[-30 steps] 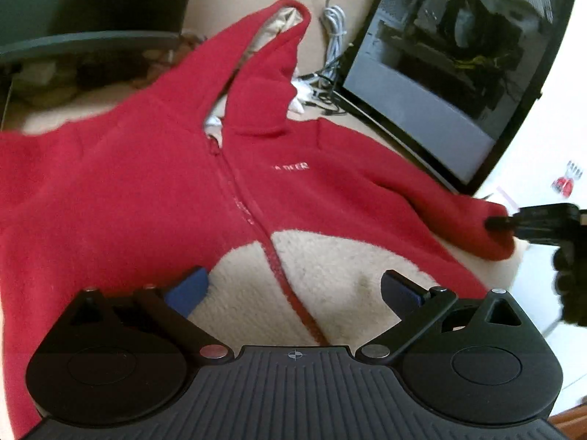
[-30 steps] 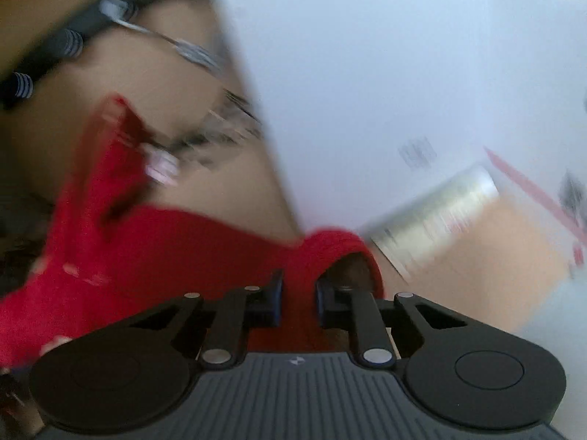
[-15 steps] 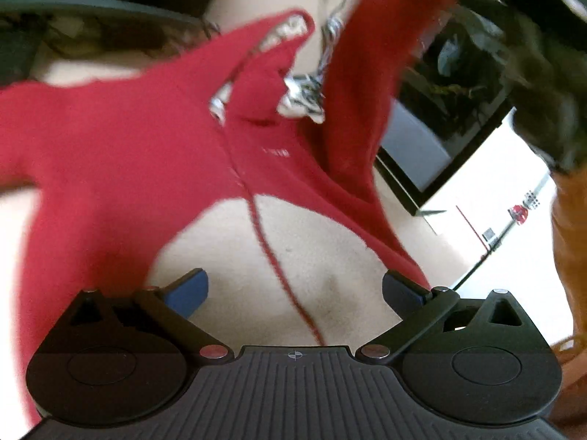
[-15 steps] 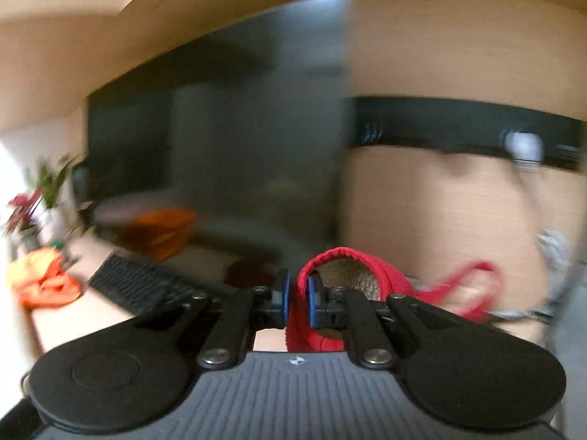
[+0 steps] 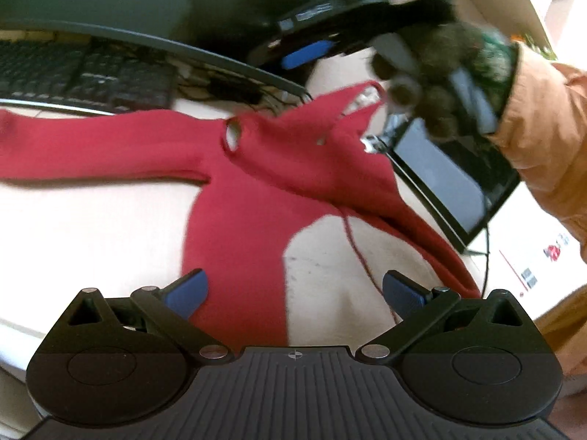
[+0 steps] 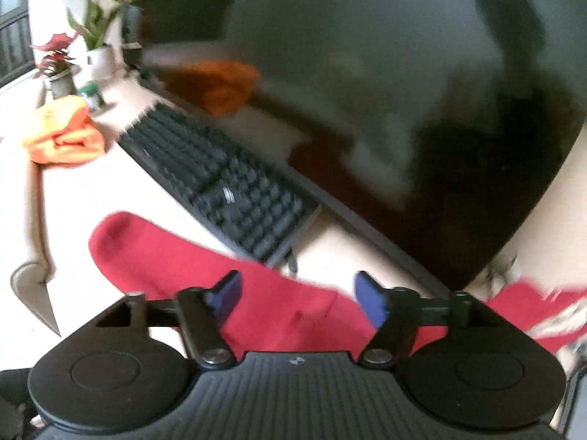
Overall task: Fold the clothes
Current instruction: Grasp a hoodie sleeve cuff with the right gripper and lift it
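Hovering over red fleece hooded jacket [image 5: 256, 198], left gripper [image 5: 295, 293] spread, empty; right gripper [image 6: 295, 297] spread above sleeve [image 6: 165, 253], black keyboard [image 6: 220, 179] at 11 o'clock

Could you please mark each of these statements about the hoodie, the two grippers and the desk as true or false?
1. The right gripper is clamped on a red cuff. False: its jaws stand open, with nothing between them.
2. The left gripper is open above the red hoodie. True.
3. A black keyboard lies on the desk beyond the hoodie's sleeve. True.
4. The crumpled cloth near the potted plants is blue. False: it is orange.
5. The hoodie's lower front is cream. True.
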